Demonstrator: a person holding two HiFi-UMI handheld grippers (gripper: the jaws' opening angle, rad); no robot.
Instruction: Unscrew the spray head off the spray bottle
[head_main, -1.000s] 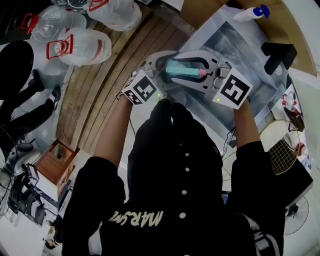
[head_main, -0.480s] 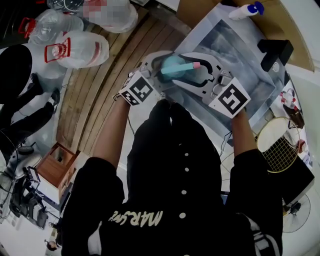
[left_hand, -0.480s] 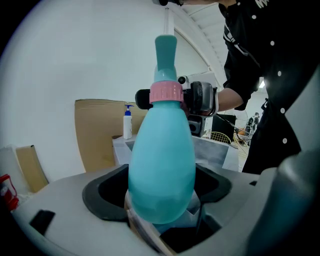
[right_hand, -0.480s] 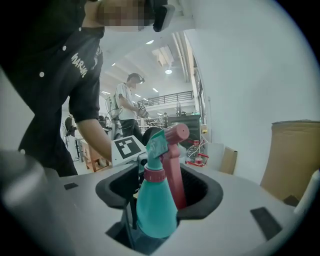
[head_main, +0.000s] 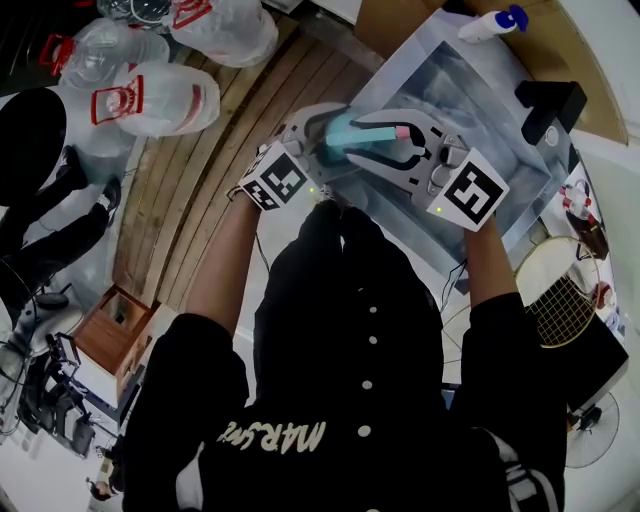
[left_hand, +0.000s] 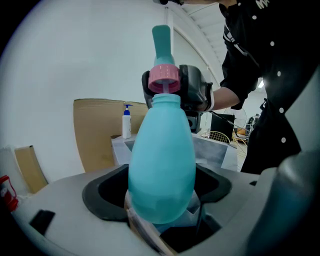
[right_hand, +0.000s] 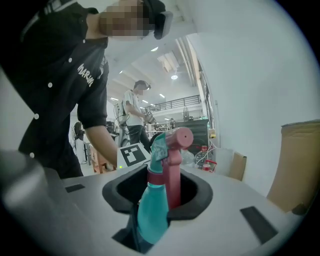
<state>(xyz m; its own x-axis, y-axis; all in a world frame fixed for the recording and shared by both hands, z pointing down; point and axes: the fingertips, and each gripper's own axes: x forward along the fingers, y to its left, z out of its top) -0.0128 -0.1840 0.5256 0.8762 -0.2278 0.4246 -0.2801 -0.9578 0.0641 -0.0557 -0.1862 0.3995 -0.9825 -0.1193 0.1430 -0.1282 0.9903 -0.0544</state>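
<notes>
A teal spray bottle (head_main: 342, 136) lies level above the grey table, between my two grippers. My left gripper (head_main: 322, 138) is shut on its fat body (left_hand: 162, 165); the pink collar (left_hand: 164, 79) and the narrow teal top point away from it. My right gripper (head_main: 388, 142) faces it from the other end. Its jaws have just been closing, with the pink and teal spray head (right_hand: 170, 160) between them, and the pads now press on it. The pink nozzle (right_hand: 184, 136) sticks out past the pads.
A grey sheet (head_main: 480, 100) covers the table under the grippers. On it lie a white bottle with a blue cap (head_main: 490, 24) and a black block (head_main: 548, 105). Large water jugs (head_main: 150, 95) sit on the wooden floor at the left. A racket (head_main: 560, 300) lies at the right.
Half a second ago the right gripper's jaws stood wider around the spray head; now they are drawn in on it and its marker cube has shifted. The left gripper and bottle body have stayed put.
</notes>
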